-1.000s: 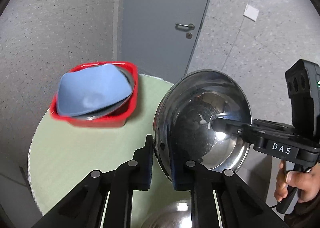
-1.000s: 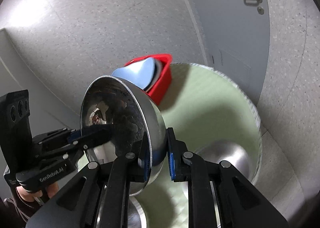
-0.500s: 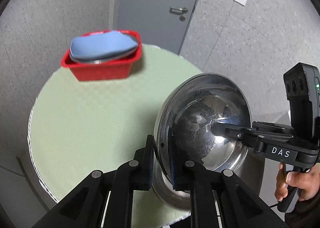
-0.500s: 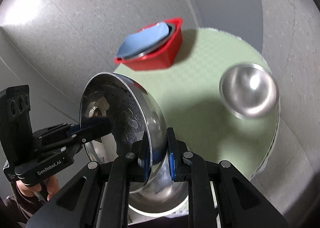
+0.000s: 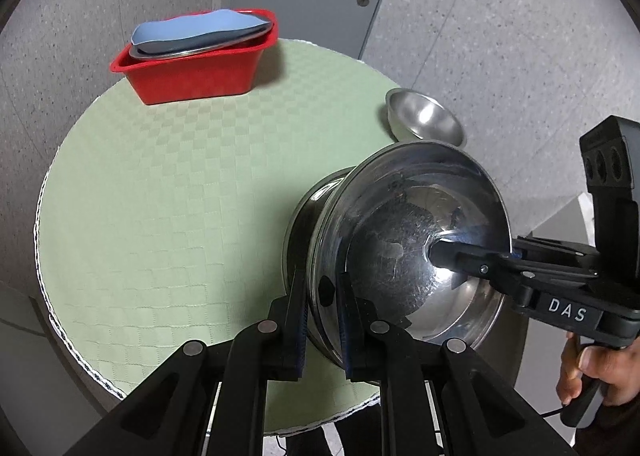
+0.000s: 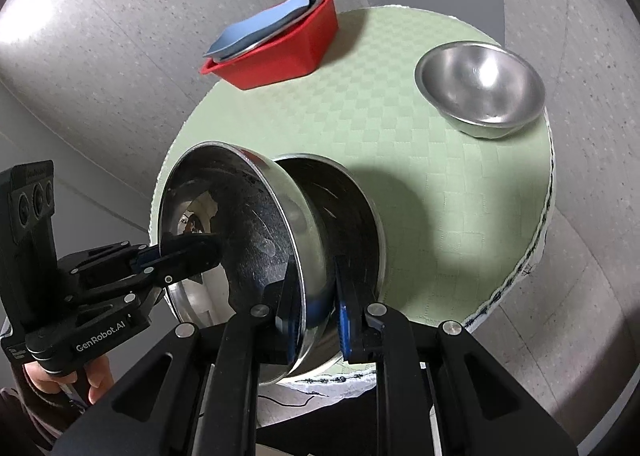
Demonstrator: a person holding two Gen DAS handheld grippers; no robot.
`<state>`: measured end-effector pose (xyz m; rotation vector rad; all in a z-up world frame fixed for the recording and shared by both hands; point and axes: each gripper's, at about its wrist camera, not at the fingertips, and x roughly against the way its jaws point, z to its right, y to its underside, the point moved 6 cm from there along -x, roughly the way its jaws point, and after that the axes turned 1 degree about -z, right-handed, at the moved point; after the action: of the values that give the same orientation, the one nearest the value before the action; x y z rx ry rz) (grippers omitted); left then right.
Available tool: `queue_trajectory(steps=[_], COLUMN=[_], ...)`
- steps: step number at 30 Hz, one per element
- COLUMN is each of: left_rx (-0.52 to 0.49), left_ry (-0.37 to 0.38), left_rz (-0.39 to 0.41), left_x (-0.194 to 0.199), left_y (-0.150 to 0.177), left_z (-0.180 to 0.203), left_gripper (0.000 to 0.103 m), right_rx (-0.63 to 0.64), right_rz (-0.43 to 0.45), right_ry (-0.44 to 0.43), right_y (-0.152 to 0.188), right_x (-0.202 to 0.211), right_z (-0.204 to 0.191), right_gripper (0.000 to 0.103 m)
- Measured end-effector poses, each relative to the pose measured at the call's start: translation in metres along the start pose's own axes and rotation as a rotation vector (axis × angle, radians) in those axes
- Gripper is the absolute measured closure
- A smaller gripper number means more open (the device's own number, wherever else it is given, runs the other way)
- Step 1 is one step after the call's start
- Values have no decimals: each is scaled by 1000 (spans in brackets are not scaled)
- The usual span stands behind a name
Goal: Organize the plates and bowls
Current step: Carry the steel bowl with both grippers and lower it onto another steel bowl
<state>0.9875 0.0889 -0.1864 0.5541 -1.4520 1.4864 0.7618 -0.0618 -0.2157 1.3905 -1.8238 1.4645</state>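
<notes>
Both grippers hold one large steel bowl (image 5: 416, 240) by opposite sides of its rim, tilted, above a second large steel bowl (image 5: 316, 199) that rests on the round green table (image 5: 160, 195). My left gripper (image 5: 322, 296) is shut on the near rim. My right gripper (image 6: 316, 296) is shut on the other rim, with the held bowl (image 6: 236, 228) in front of the lower bowl (image 6: 348, 199). A smaller steel bowl (image 6: 480, 91) stands at the table's right edge; it also shows in the left wrist view (image 5: 424, 119).
A red tub (image 5: 192, 63) at the table's far side holds a steel plate and a blue dish (image 5: 196, 31) on top; it also shows in the right wrist view (image 6: 280, 43). A grey door and speckled walls stand behind the table.
Both grippers have pulled back and lowered with the large bowl, away from the red tub. The bowl now hangs over the second large bowl near the table's front edge.
</notes>
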Motion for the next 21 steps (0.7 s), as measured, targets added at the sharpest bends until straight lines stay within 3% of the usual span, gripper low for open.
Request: queue_trajectory(steps=[9, 18, 21], left_rx=[-34, -56, -72], left_ry=[-42, -59, -71], left_rz=[6, 8, 17], left_x=[-10, -13, -11], left_y=[1, 4, 4], left_z=[15, 16, 19], left_gripper=[92, 90, 85], right_rx=[69, 162, 196], right_rz=[39, 71, 86], right_ry=[114, 213, 243], right_y=[3, 6, 8], right_x=[0, 3, 8], right_z=[-7, -16, -21], right_gripper=[84, 69, 63])
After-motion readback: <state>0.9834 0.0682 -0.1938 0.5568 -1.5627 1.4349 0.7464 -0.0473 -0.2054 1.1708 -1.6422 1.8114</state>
